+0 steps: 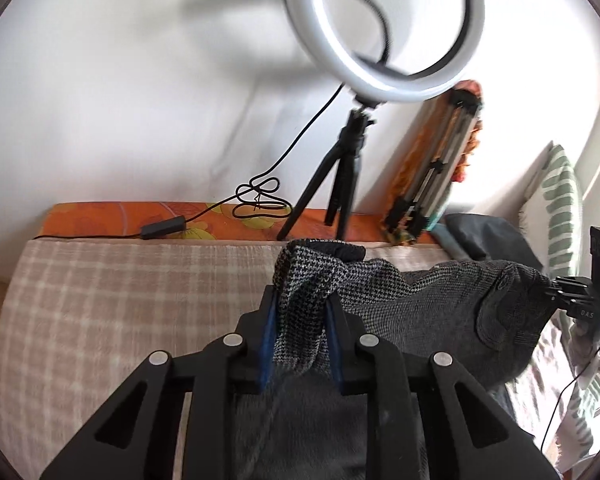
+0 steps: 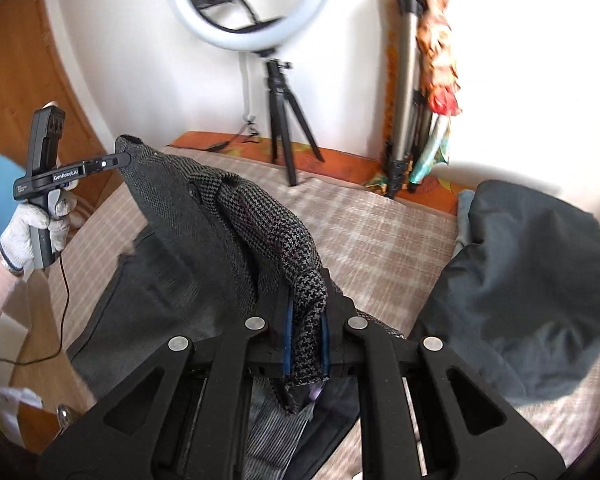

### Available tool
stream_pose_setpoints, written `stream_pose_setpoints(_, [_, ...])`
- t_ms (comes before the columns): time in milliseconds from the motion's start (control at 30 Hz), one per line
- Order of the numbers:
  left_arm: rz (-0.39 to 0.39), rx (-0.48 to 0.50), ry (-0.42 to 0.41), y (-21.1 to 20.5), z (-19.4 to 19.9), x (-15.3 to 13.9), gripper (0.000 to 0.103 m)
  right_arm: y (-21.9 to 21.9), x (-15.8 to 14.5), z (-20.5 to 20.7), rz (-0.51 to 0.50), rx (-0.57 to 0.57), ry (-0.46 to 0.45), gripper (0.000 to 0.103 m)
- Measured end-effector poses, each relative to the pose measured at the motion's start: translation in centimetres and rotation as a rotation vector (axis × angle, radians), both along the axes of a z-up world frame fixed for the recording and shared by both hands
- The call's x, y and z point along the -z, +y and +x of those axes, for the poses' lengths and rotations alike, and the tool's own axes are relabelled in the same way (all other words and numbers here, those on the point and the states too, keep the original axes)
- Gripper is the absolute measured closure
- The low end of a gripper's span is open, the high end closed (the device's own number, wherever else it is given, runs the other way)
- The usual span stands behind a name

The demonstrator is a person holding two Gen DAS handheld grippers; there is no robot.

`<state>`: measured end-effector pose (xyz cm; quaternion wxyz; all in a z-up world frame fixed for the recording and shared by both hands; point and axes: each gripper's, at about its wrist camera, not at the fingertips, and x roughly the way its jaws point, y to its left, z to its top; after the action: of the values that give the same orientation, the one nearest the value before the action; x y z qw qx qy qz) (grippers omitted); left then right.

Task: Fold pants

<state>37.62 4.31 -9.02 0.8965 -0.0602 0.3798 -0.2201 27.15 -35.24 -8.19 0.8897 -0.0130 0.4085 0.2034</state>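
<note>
Fabric first: grey houndstooth woven pants [image 1: 420,300], soft and limp, sagging between two grip points, middling weight by the look of the drape, not slippery; the thicker top edge, with a dark button on it, seems the best place to hold, since it bunches firmly and should not slide out. In the left wrist view, the checked beige bed cover [image 1: 120,300] fills the left of the frame, bare. At lower centre the left gripper [image 1: 300,308] is clamped narrow on a bunched fold of the pants, cloth standing up between the blue pads [image 1: 269,340] and trailing down under the black linkage. Toward the right edge the cloth stretches across to the right gripper [image 1: 556,286], which pinches the far corner. In the right wrist view, the left gripper appears at upper left, held by a white-gloved hand [image 2: 32,232], nipping one corner; the pants hang in a slack span down toward lower centre, where the right gripper [image 2: 306,320] is closed tight on a rolled fold. Garment is lifted above the bed, lower part hanging back toward the cover. A dark grey cushion [image 2: 520,288] lies at right, apart from the pants.
</note>
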Motion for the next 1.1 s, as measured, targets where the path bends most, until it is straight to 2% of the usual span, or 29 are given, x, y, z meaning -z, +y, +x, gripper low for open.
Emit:
stream_pose_setpoints(200, [0.003, -0.004, -0.056, 1.6, -6.9, -2.6, 0.084, 1.0, -0.8, -5.8, -0.074, -0.072, -0.031, 0.092])
stream_pose_setpoints(367, [0.019, -0.011, -0.072, 2.2, -13.2, -2.7, 0.084, 2.6, 0.2, -11.0, -0.151, -0.14, -0.051, 0.092])
stream_pose_setpoints(533, [0.05, -0.009, -0.074, 2.1, -19.6, -1.1, 0.084, 3.7, 3.6, -15.6, -0.203, -0.201, -0.054, 0.092])
stream_pose_setpoints(700, [0.085, -0.011, -0.03, 2.0, -24.9, 2.3, 0.084, 4.5, 8.3, -18.9, -0.272, -0.25, -0.04, 0.092])
stream_pose_setpoints(800, [0.07, -0.033, 0.024, 2.7, -26.9, 4.9, 0.084, 4.9, 10.5, -20.3, -0.336, -0.271, -0.042, 0.092])
stream_pose_setpoints(900, [0.068, -0.058, 0.054, 3.4, -28.2, 6.7, 0.084, 5.0, 11.6, -21.0, -0.358, -0.267, -0.048, 0.092])
stream_pose_setpoints(1000, [0.068, -0.056, 0.073, 3.7, -28.9, 7.4, 0.083, 5.1, 11.7, -21.7, -0.366, -0.266, -0.067, 0.092])
stream_pose_setpoints(1100, [0.105, -0.079, 0.104, 4.1, -29.7, 7.7, 0.081, 5.2, 12.2, -22.1, -0.384, -0.272, -0.065, 0.092])
